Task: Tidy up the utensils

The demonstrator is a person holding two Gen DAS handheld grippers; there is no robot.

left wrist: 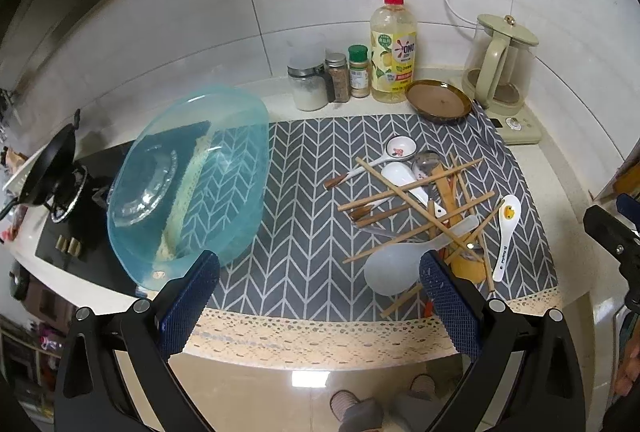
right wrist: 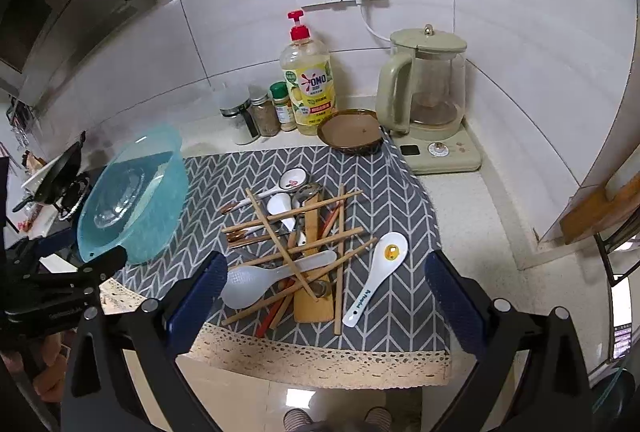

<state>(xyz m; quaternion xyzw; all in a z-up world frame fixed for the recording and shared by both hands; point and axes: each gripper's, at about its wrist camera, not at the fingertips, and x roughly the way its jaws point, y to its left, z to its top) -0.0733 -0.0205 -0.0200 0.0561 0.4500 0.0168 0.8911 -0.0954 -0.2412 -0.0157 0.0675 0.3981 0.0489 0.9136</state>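
A heap of utensils lies on the grey chevron mat: several wooden chopsticks, white ceramic spoons, a translucent rice paddle, a wooden spatula. A white duck-print spoon lies apart at the right. The heap also shows in the right wrist view, with the duck spoon. A tilted blue plastic basin stands at the mat's left end. My left gripper is open and empty above the mat's front edge. My right gripper is open and empty, above the heap's near side.
At the back stand spice jars, a dish soap bottle, a brown dish and a green kettle. A gas stove with a black pan is at the left. The counter edge runs just below the mat's lace border.
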